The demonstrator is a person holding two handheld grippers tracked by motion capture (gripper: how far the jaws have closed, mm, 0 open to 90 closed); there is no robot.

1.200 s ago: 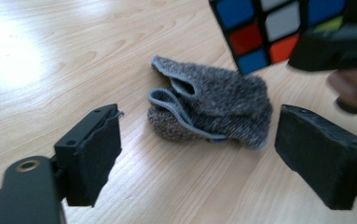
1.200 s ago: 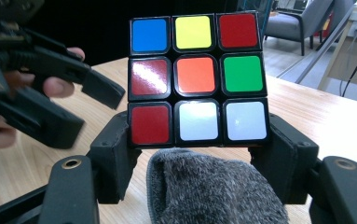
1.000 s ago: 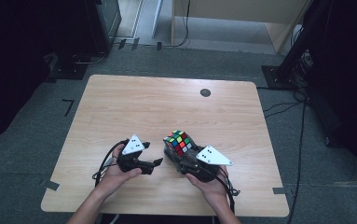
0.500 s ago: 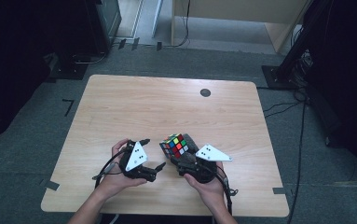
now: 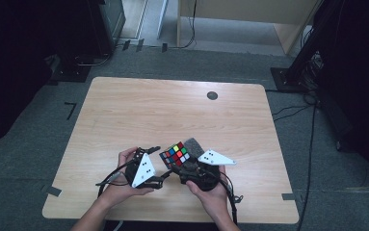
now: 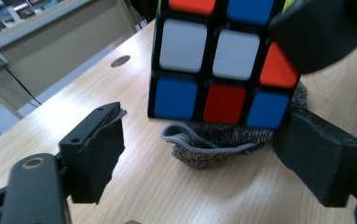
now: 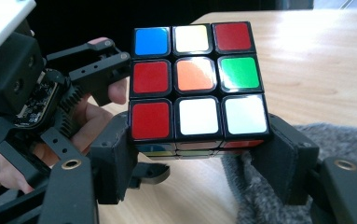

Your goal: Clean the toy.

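Observation:
A scrambled colour cube (image 5: 175, 154) hangs just above the wooden table (image 5: 172, 110), over a grey knitted cloth (image 5: 192, 143). My right gripper (image 5: 186, 166) is shut on it; in the right gripper view the pads press on both sides of the bottom layer of the cube (image 7: 197, 79). My left gripper (image 5: 160, 163) is at the cube's left, rolled onto its side. Its jaws have just been closing. In the left gripper view the cube (image 6: 218, 60) and cloth (image 6: 213, 144) lie ahead between the jaws, with neither pad pressing on them. One of its fingers (image 7: 102, 65) stands beside the cube.
A dark round grommet (image 5: 212, 95) sits in the tabletop near the far edge. Both hands work close to the near edge. Cables trail from the grippers toward the person. Dark stands and cables line the floor around the table.
The left gripper has rolled over, so its grey plate now stands on edge. It has drawn a little nearer the table's front. The right gripper and cube have barely moved.

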